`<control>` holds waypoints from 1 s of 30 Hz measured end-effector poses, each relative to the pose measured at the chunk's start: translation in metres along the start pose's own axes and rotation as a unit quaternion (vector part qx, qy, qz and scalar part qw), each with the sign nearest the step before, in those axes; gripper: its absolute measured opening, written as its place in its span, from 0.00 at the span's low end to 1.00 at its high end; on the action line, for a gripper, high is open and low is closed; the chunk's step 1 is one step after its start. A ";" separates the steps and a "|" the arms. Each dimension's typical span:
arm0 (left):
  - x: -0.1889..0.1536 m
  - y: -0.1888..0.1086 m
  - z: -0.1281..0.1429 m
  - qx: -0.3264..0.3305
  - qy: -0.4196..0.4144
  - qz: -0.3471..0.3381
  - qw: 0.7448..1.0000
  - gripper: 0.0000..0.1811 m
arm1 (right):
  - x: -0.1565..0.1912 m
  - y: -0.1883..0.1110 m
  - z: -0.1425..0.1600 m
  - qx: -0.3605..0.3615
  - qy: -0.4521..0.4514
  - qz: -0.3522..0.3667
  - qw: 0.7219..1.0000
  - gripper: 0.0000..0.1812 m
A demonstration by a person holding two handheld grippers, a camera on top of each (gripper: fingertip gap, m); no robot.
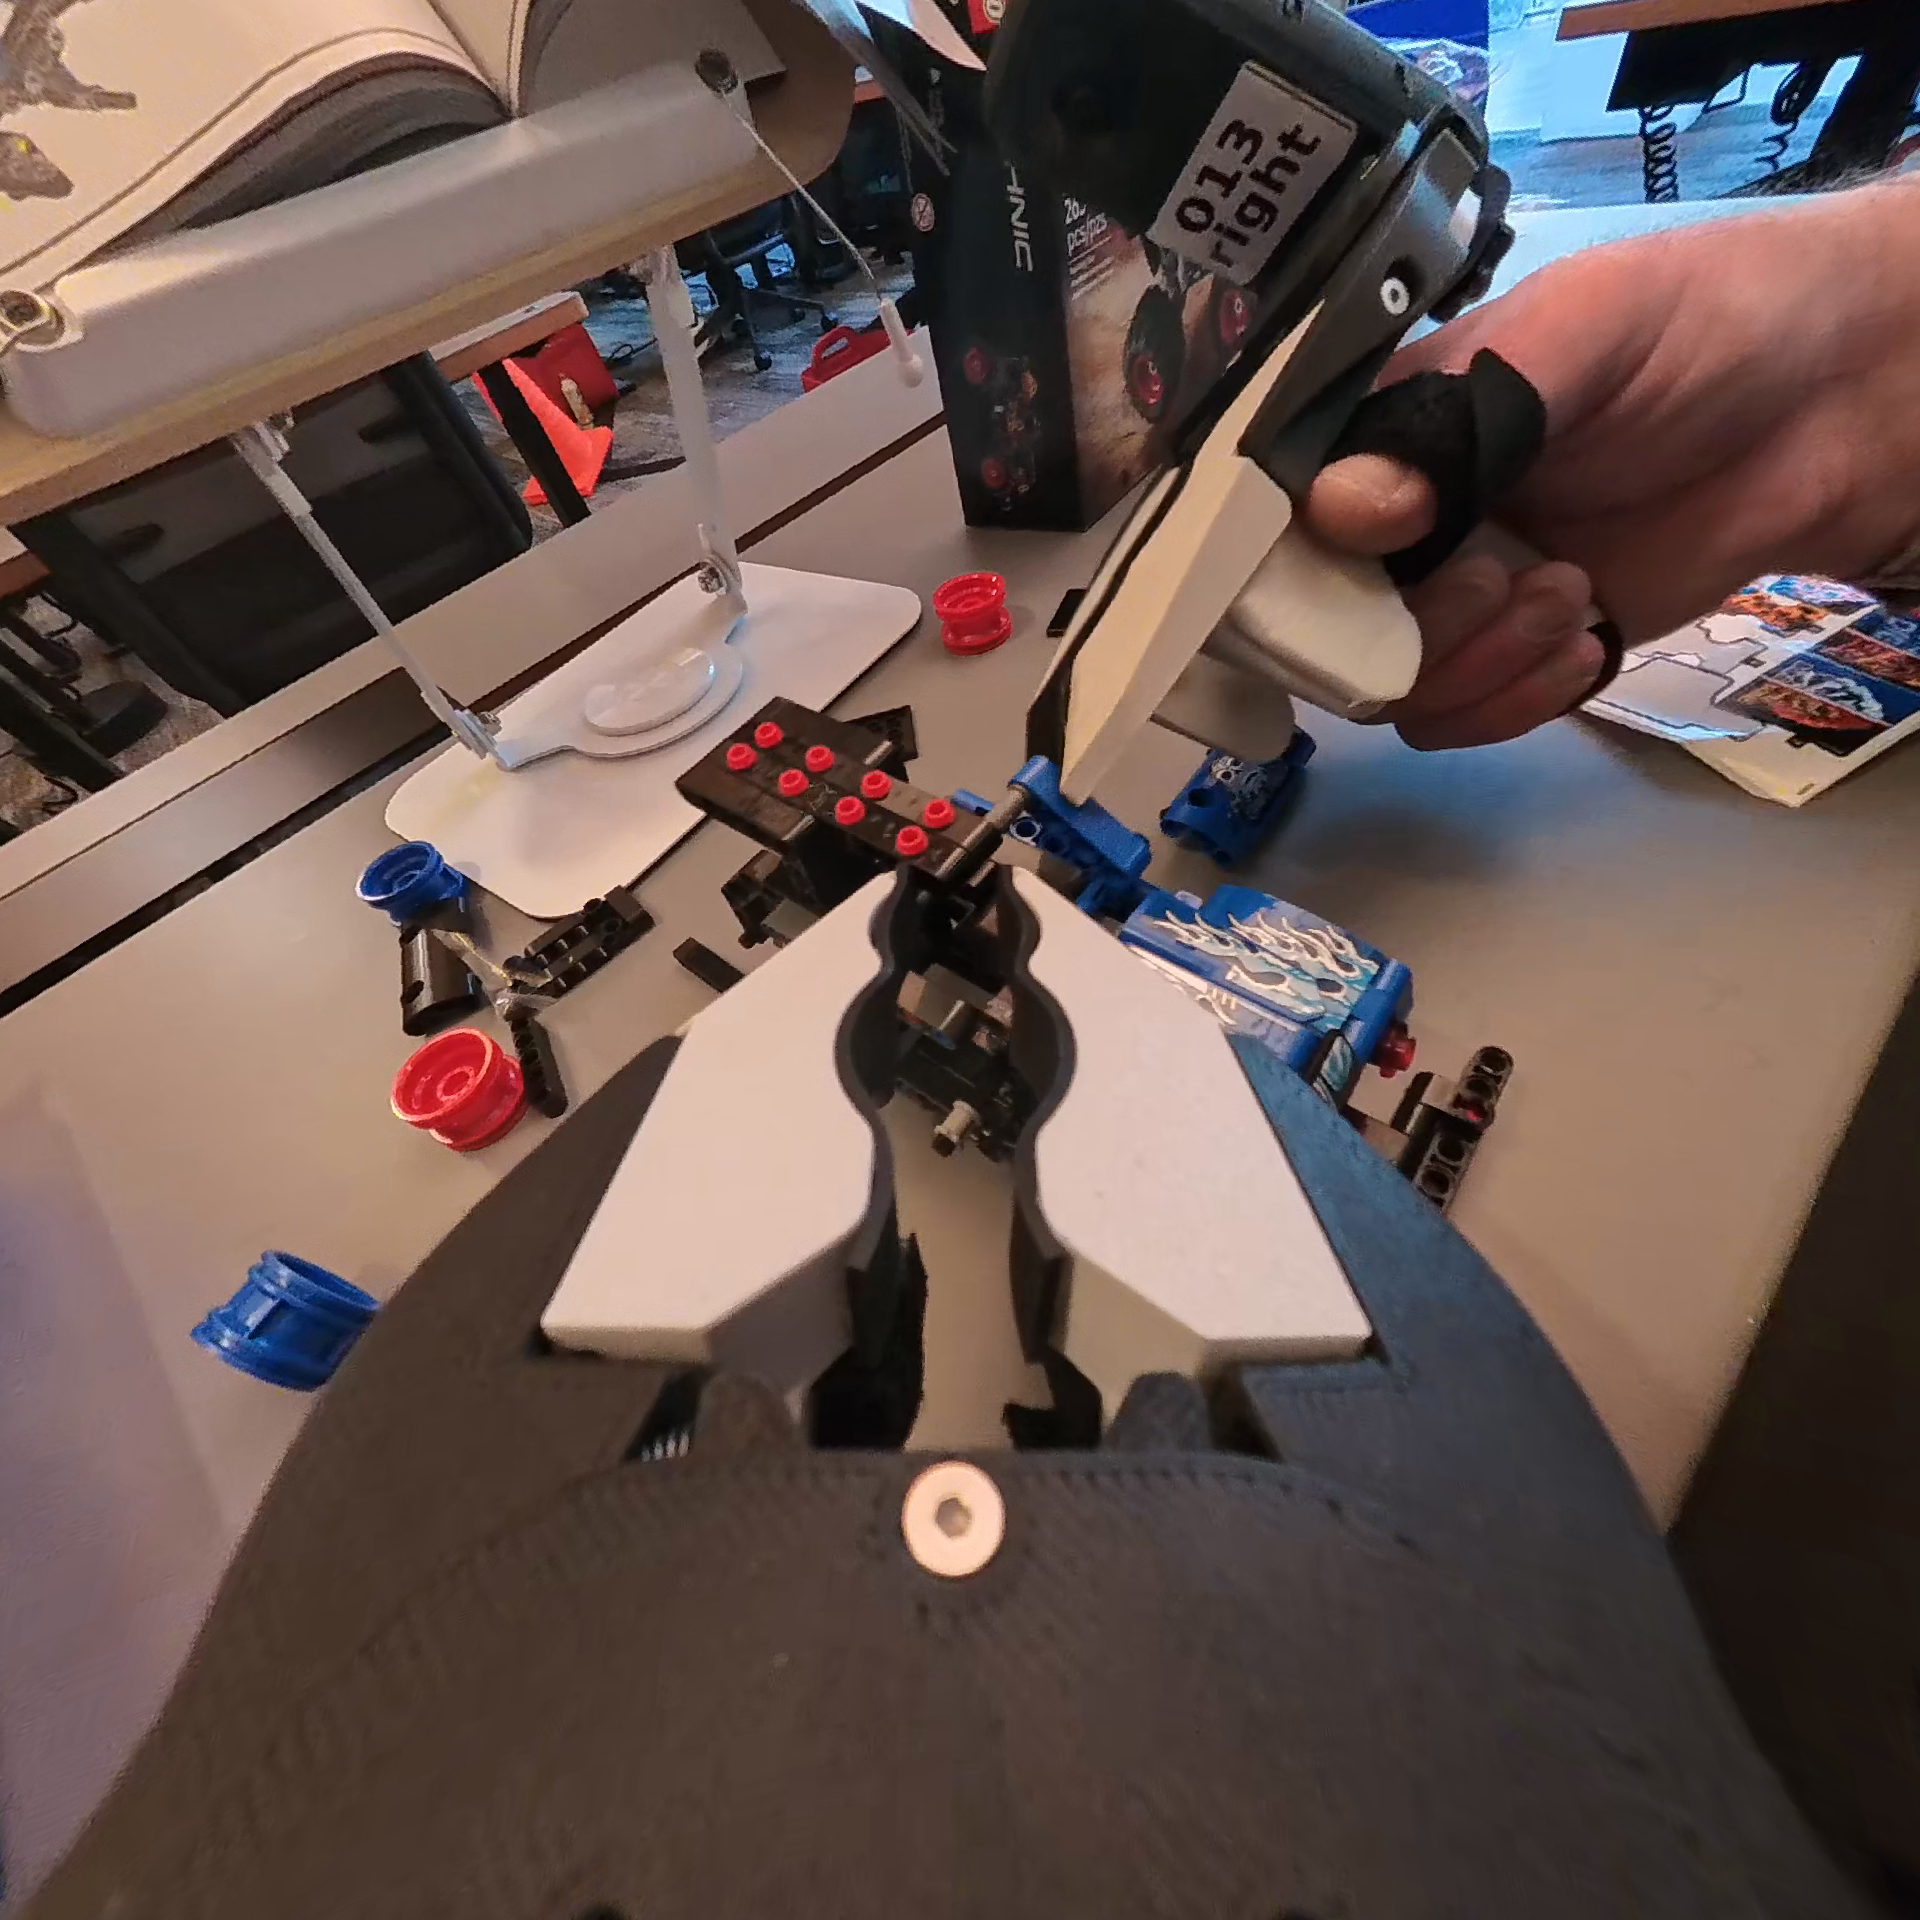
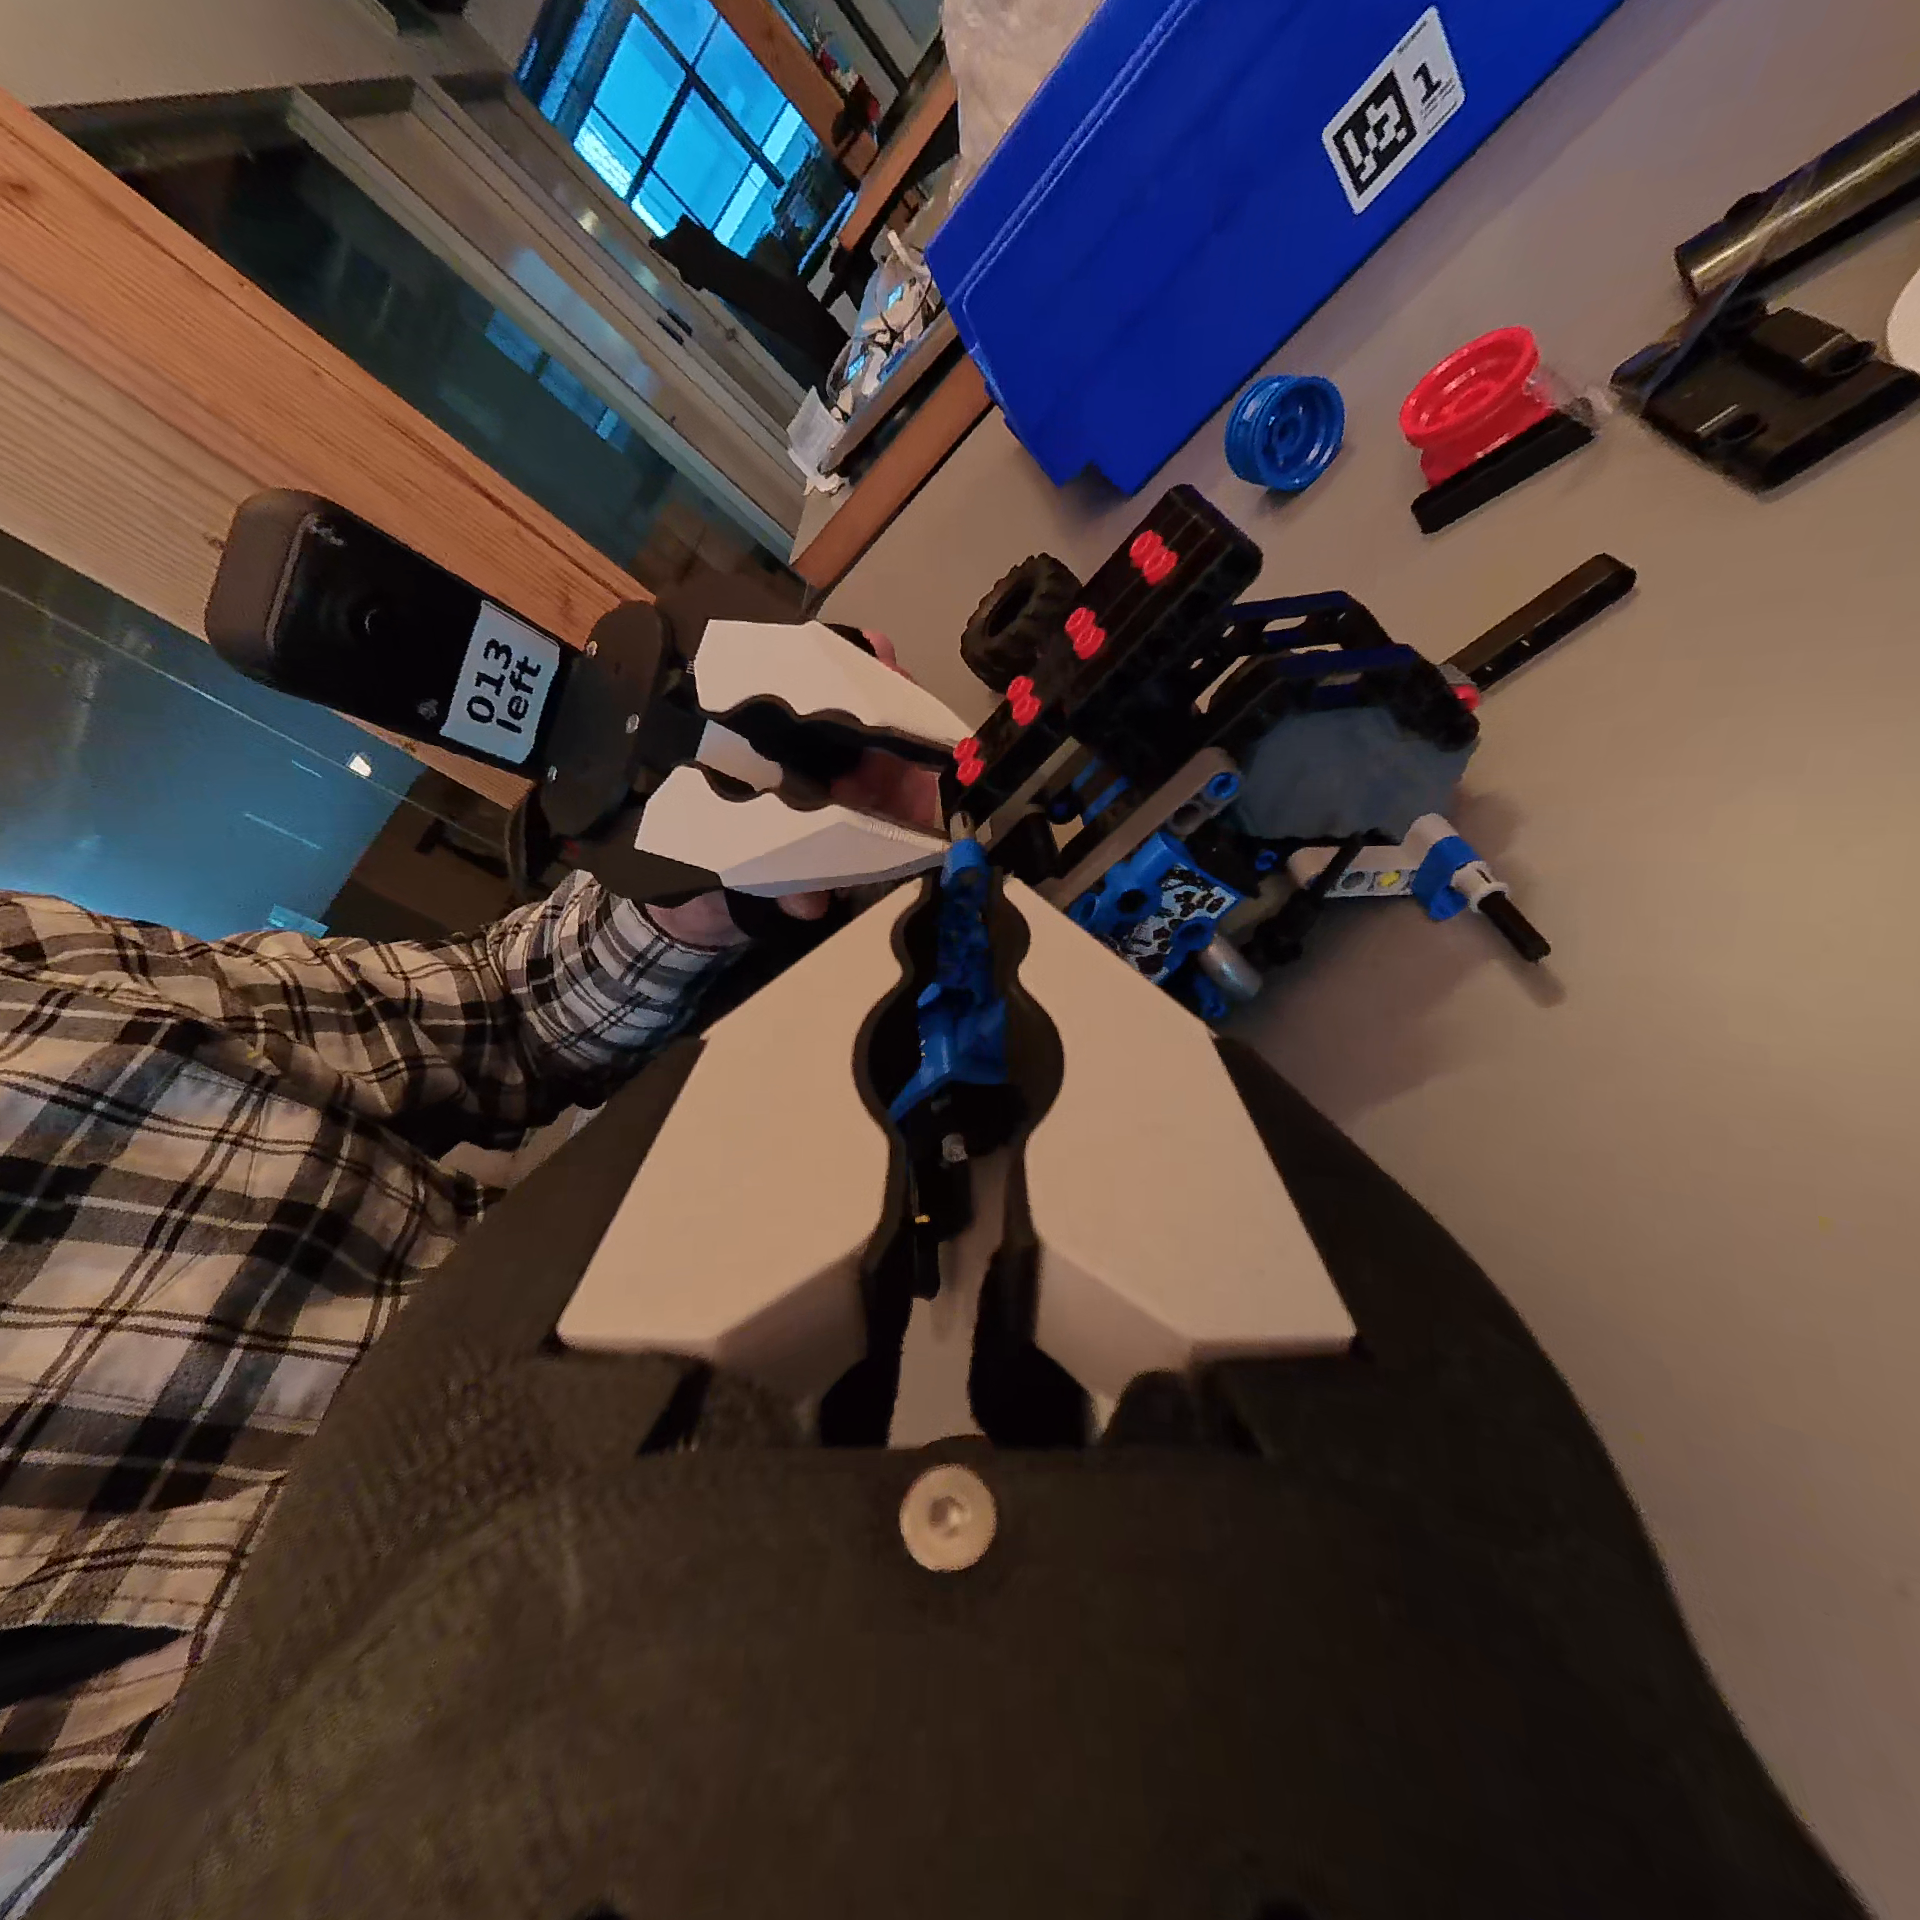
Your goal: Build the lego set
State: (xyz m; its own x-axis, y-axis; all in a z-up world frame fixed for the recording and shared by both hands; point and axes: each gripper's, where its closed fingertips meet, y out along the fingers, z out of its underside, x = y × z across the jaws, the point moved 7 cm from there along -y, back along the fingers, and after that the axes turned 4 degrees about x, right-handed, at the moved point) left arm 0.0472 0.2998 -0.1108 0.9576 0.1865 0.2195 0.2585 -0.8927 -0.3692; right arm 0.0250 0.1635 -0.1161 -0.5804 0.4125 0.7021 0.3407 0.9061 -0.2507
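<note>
Two grippers clamped on one half-built lego truck above the grey table point(image 1: 1558, 1039).

Left gripper point(image 1: 951, 904) closed on the black chassis frame point(image 1: 821, 790) with red pins, lifted over the middle of the table; right gripper point(image 2: 961, 894) pinched on a blue lego piece point(image 2: 961, 997) at the frame's end, by a grey axle point(image 1: 1003, 816). Flame-printed blue body panel point(image 1: 1262, 971) lying just beside the frame, toward the right edge. Loose rims scattered toward the left edge: red rim point(image 1: 457, 1086), blue rim point(image 1: 281, 1320), another blue rim point(image 1: 405, 883); second red rim point(image 1: 971, 613) farther back, near the set's box point(image 1: 1049, 416). White book stand point(image 1: 665, 707) at the far left, instruction sheet point(image 1: 1787, 675) at the right edge. Blue bin point(image 2: 1195, 229) visible in the right wrist view.
</note>
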 end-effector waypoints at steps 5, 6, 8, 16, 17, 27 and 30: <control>0.001 0.000 0.000 0.000 0.000 -0.011 1.000 0.05 | 0.001 0.003 -0.001 0.001 0.007 -0.006 1.000 0.03; 0.001 0.000 0.000 0.000 -0.002 -0.013 1.000 0.05 | 0.001 0.003 -0.001 0.000 0.006 -0.002 1.000 0.03; 0.001 0.000 0.000 0.001 -0.002 -0.012 1.000 0.05 | 0.002 0.004 -0.002 0.005 0.009 -0.002 1.000 0.03; 0.000 0.001 -0.001 0.005 0.014 -0.023 1.000 0.04 | 0.005 0.003 -0.005 0.030 -0.017 0.022 0.999 0.03; 0.000 0.001 -0.001 0.005 0.015 -0.024 1.000 0.04 | 0.005 0.004 -0.006 0.031 -0.020 0.027 0.999 0.03; -0.002 0.005 -0.004 0.005 0.026 -0.009 1.000 0.04 | -0.002 0.003 -0.002 -0.001 0.036 -0.025 0.999 0.03; -0.004 0.005 -0.004 0.003 0.023 -0.004 1.000 0.04 | -0.001 0.002 0.001 -0.004 0.058 -0.027 0.998 0.03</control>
State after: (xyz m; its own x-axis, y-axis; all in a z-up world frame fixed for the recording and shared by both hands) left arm 0.0443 0.2932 -0.1100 0.9486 0.1746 0.2639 0.2673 -0.8886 -0.3728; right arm 0.0259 0.1652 -0.1181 -0.5083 0.3499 0.7869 0.3177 0.9255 -0.2063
